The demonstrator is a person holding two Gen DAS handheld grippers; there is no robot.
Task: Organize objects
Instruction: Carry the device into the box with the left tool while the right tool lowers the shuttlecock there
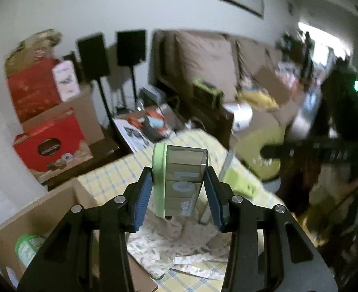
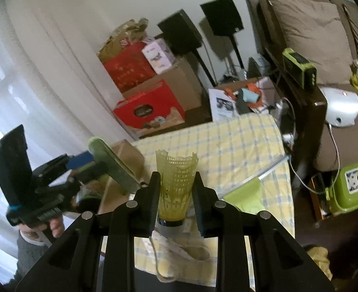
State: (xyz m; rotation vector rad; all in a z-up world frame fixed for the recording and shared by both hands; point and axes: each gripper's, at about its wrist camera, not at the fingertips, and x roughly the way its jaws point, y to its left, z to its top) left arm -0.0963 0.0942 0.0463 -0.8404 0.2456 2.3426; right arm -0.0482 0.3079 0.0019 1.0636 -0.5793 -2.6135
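My left gripper (image 1: 179, 192) is shut on a green-edged smoky clear case (image 1: 179, 177) with "01" on it, held up over the yellow checked table (image 1: 110, 177). It also shows in the right wrist view (image 2: 110, 163), at the left over the cardboard box (image 2: 125, 150). My right gripper (image 2: 176, 194) is shut on a yellow plastic shuttlecock (image 2: 176, 185), skirt pointing away, above a floral drawstring pouch (image 2: 179, 248).
An open cardboard box (image 1: 33, 219) with a green-lidded tub (image 1: 25, 245) sits at the table's left. A green sheet (image 2: 244, 197) and floral cloth (image 1: 174, 243) lie on the table. Red boxes (image 2: 149, 107), speakers and a sofa (image 2: 312, 29) stand beyond.
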